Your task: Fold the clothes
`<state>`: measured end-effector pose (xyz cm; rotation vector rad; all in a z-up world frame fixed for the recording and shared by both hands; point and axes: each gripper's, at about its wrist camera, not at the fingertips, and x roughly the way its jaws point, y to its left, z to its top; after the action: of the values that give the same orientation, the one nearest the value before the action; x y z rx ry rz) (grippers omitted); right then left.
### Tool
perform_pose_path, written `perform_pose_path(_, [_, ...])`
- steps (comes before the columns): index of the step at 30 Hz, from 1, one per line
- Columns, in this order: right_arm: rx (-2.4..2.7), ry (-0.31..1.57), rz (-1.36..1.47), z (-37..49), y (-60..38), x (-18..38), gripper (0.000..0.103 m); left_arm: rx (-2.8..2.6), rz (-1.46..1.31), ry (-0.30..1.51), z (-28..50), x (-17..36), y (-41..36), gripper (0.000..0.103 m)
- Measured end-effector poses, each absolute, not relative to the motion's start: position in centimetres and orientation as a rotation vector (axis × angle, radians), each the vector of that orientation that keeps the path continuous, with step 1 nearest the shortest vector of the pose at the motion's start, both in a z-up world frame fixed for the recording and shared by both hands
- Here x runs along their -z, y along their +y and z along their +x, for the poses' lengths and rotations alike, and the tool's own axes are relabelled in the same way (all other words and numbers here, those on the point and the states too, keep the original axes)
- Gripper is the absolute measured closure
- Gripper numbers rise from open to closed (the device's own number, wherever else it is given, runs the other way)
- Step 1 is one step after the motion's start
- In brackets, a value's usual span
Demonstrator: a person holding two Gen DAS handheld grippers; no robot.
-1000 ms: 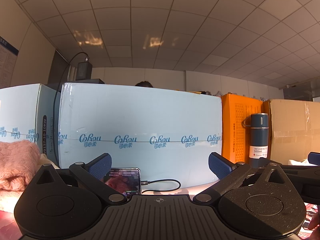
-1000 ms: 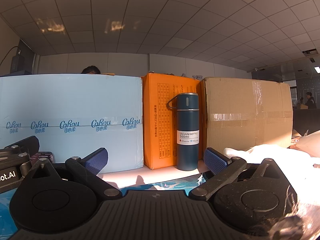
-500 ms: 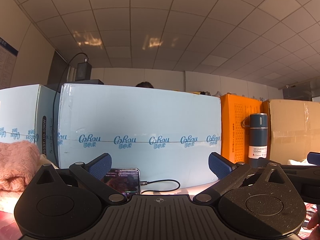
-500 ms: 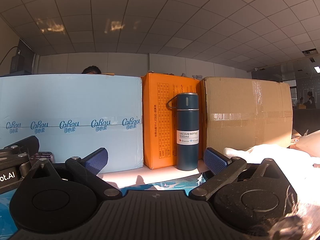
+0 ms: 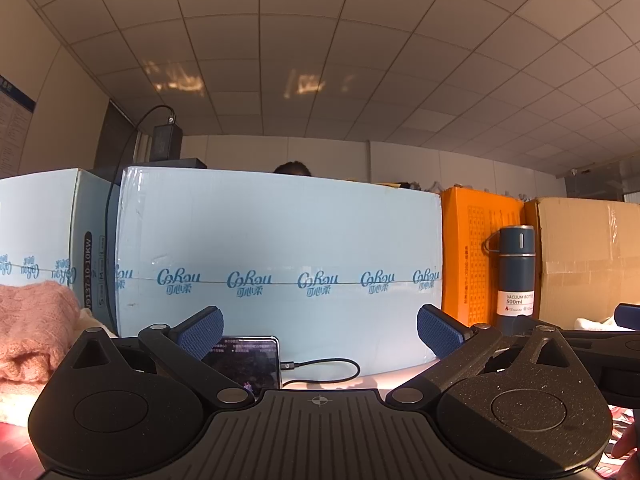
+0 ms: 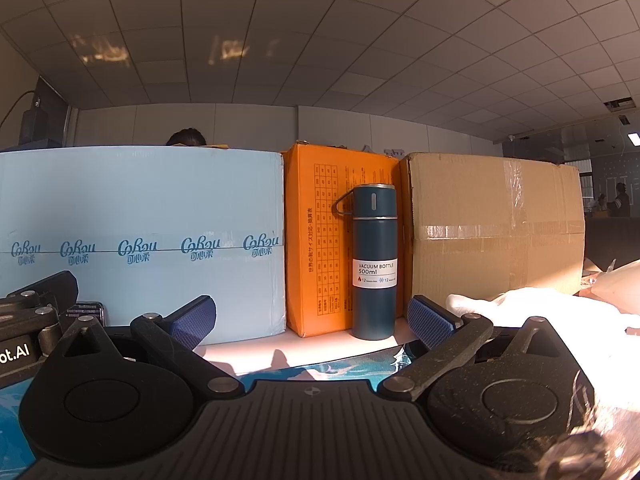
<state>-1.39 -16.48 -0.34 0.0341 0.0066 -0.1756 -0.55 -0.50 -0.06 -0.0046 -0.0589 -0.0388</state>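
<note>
A folded pink knit garment [image 5: 30, 332] lies on a pale garment at the far left of the left wrist view. White clothing [image 6: 532, 304] lies at the right of the right wrist view. My left gripper [image 5: 318, 330] is open and empty, level with the table, facing a light blue box [image 5: 280, 256]. My right gripper [image 6: 312, 322] is open and empty, facing an orange box [image 6: 316, 248] and a dark blue vacuum bottle [image 6: 374, 264]. A blue patterned cloth [image 6: 320, 368] lies under the right gripper.
A phone [image 5: 248, 362] with a lit screen and a black cable [image 5: 324, 368] leans against the blue box. A brown cardboard box [image 6: 492, 224] stands at the right. The boxes form a wall along the table's back. The left gripper's side [image 6: 36, 312] shows at the right view's left edge.
</note>
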Motion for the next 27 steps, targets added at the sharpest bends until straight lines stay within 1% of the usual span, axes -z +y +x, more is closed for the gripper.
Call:
perform_pose_path(10, [0.168, 0.028, 0.033, -1.07, -16.57, 0.36, 0.0, 0.038, -0.002, -0.057, -0.57, 0.11, -0.52, 0.0])
perform_pose_path(27, [0.177, 0.014, 0.024, -1.31, -16.42, 0.32, 0.0, -0.003, 0.018, -0.064, -0.79, 0.12, -0.72, 0.0])
